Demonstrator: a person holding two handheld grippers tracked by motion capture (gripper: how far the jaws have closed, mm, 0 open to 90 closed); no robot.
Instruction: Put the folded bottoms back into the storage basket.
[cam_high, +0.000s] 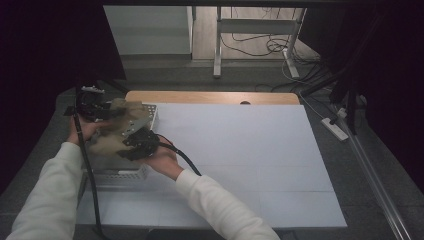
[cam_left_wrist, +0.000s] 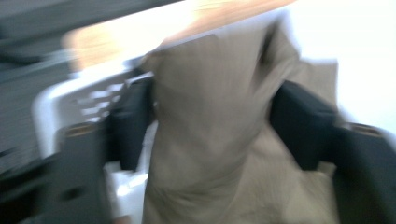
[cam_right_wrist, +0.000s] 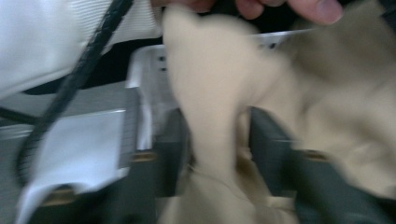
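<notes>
Nearest in, the right gripper (cam_high: 140, 142) pinches a fold of the beige cloth (cam_high: 117, 131) between its jaws, squeezed narrow around the bunched fabric. Just beyond, the left gripper (cam_high: 97, 107) clamps another stretch of the same cloth, which hangs over the white perforated basket (cam_high: 131, 175) at the table's (cam_high: 250, 150) left edge.
</notes>
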